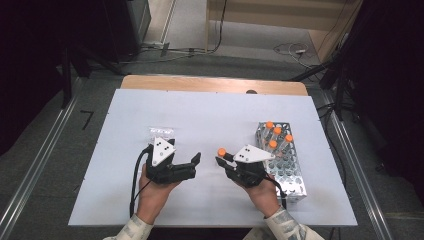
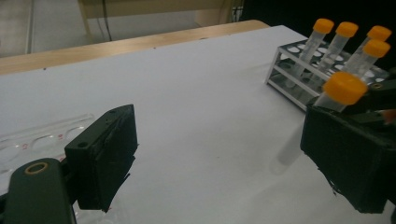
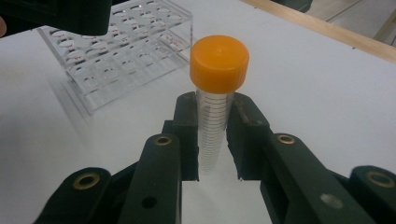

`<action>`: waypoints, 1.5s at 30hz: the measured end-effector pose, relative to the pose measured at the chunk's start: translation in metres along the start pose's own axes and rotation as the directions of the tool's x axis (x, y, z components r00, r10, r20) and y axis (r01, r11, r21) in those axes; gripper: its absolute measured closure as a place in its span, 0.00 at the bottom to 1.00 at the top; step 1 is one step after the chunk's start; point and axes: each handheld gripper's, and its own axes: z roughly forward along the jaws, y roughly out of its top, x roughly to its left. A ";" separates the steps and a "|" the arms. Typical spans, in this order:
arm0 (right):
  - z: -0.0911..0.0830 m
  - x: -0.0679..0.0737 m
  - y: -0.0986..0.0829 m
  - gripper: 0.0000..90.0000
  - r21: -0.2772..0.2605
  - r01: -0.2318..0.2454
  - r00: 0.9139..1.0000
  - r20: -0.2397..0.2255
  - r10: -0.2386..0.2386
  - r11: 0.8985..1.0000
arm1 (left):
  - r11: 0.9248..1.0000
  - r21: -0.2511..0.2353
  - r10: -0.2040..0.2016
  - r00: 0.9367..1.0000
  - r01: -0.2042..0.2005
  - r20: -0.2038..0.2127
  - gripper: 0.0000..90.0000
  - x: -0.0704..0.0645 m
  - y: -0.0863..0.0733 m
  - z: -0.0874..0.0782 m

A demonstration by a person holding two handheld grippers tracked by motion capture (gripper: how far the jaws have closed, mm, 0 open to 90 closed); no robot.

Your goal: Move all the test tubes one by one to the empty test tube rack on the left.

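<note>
My right gripper [image 1: 227,159] is shut on a clear graduated tube with an orange cap [image 1: 221,151], near the middle of the white table. In the right gripper view the tube [image 3: 215,126] stands upright between both jaws of that gripper [image 3: 215,106], its cap above the tips. My left gripper [image 1: 184,151] stands wide open just left of it, holding nothing. In the left gripper view its jaws [image 2: 224,158] are far apart, and the held tube's cap [image 2: 344,87] shows just behind the right jaw.
A metal rack [image 1: 287,172] with several orange-capped tubes stands at the right, also seen in the left gripper view [image 2: 285,70]. A clear plastic rack [image 1: 161,132] lies behind my left gripper [image 3: 121,46]. The table [image 1: 210,115] has a wooden far edge.
</note>
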 end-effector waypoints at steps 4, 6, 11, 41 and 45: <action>0.005 0.001 0.000 0.79 0.008 0.007 1.000 -0.006 -0.007 1.000 | 1.000 -0.003 0.010 1.000 -0.010 0.023 0.13 -0.005 0.005 0.001; 0.006 0.001 0.001 0.79 0.008 0.011 1.000 -0.008 -0.011 1.000 | 1.000 0.001 0.017 0.999 -0.017 0.034 0.14 -0.008 0.007 0.003; 0.010 0.004 0.001 0.79 0.020 0.011 1.000 -0.017 -0.011 1.000 | 0.999 0.023 0.035 0.997 -0.036 0.074 0.17 -0.014 0.007 0.012; 0.016 0.012 0.000 0.79 0.034 0.029 0.999 -0.042 -0.028 0.999 | 0.992 0.059 0.096 0.975 -0.110 0.199 0.77 -0.030 0.001 0.030; 0.016 0.012 0.000 0.78 0.035 0.027 0.999 -0.042 -0.026 0.999 | 0.992 0.064 0.093 0.974 -0.108 0.205 0.78 -0.029 0.002 0.030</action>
